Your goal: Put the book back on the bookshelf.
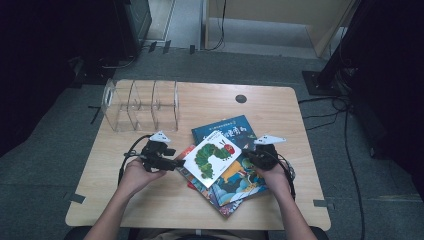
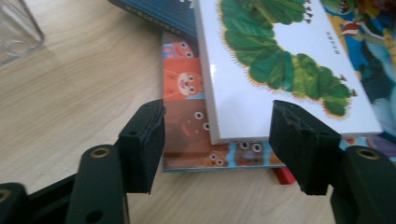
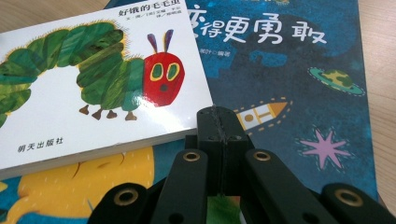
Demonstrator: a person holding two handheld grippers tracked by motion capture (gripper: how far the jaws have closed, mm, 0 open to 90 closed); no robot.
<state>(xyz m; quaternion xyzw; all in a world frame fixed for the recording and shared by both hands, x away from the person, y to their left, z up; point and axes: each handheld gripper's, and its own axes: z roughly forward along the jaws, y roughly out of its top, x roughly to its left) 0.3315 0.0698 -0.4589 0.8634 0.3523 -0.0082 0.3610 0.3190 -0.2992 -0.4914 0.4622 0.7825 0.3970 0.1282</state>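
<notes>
- Two grippers work the desk (image 1: 150, 200): left gripper (image 2: 219, 140) gapes wide around the corner of the caterpillar book (image 1: 212, 155), pads clear; right gripper (image 3: 218, 123) is clamped tight, empty.
- One caterpillar book tops a pile of at least four books.
- Farther back, one clear rack (image 1: 140, 105).

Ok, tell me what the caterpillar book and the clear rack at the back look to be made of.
Caterpillar book: thick board or hard cover, it seems, with a glossy white face; the left gripper view shows a thick white edge and a sheen.
Clear rack: transparent acrylic or similar plastic, by the look; the table's wood shows through its walls and dividers, and its edges catch light.
</notes>
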